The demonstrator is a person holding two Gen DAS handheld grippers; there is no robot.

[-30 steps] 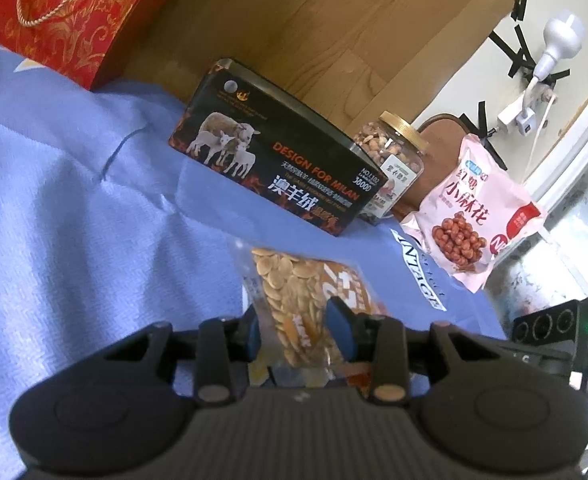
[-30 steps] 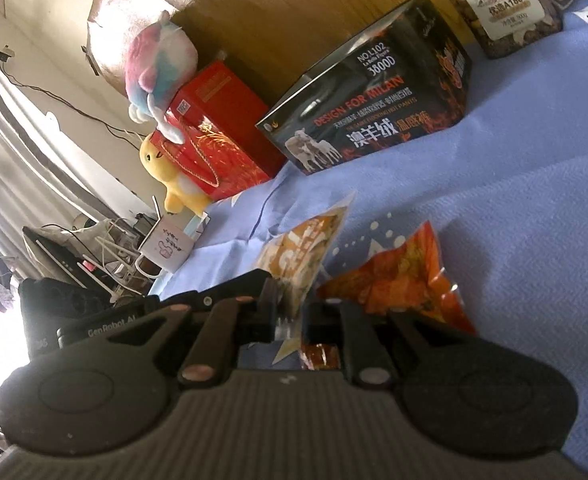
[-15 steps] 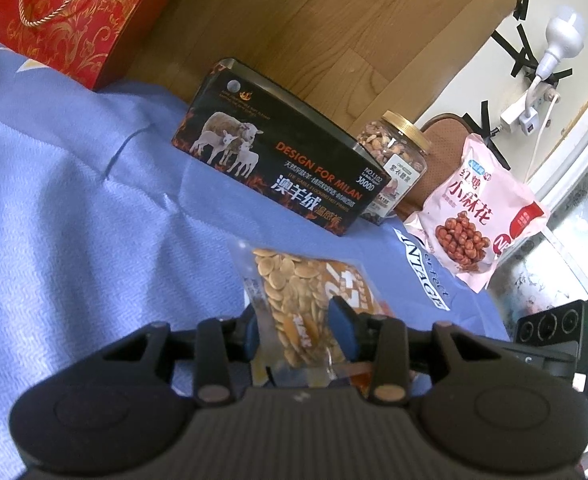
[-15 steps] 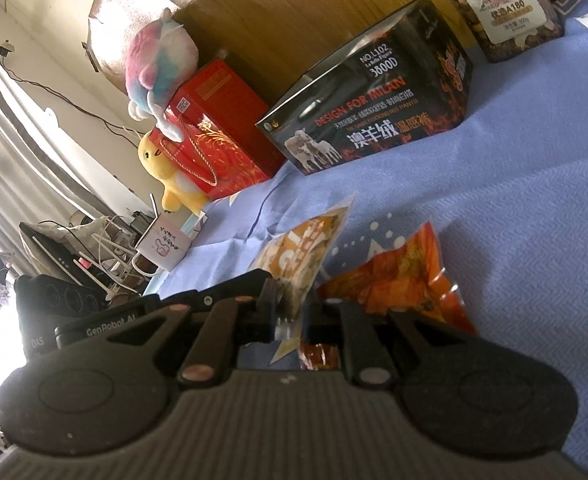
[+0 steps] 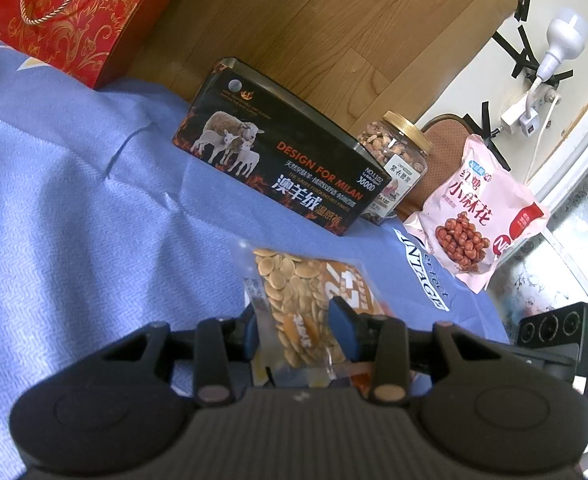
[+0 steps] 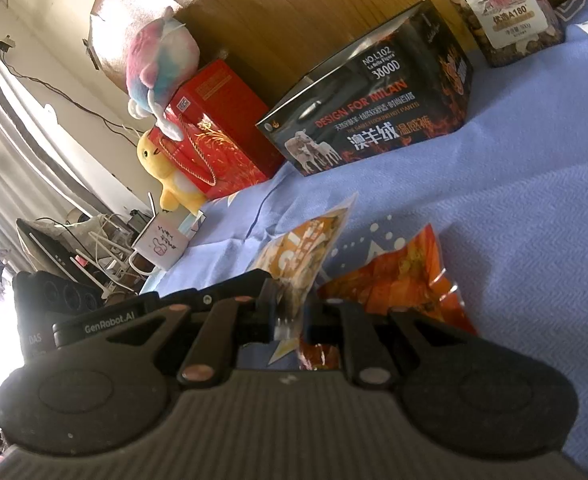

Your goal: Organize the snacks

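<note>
The pumpkin seed packet, lifted just in front of the black tin, is pinched by both the left gripper and right gripper, so pulling apart could tear it

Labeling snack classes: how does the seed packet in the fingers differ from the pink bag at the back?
The seed packet is clear with orange print and shows pale flat seeds; the pink bag is opaque, with a picture of brown twists. The seed packet sits between the left gripper fingers; the pink bag stands untouched beside the nut jar. The seed packet looks flatter, the pink bag puffier. Both are sealed soft snack packs.
</note>
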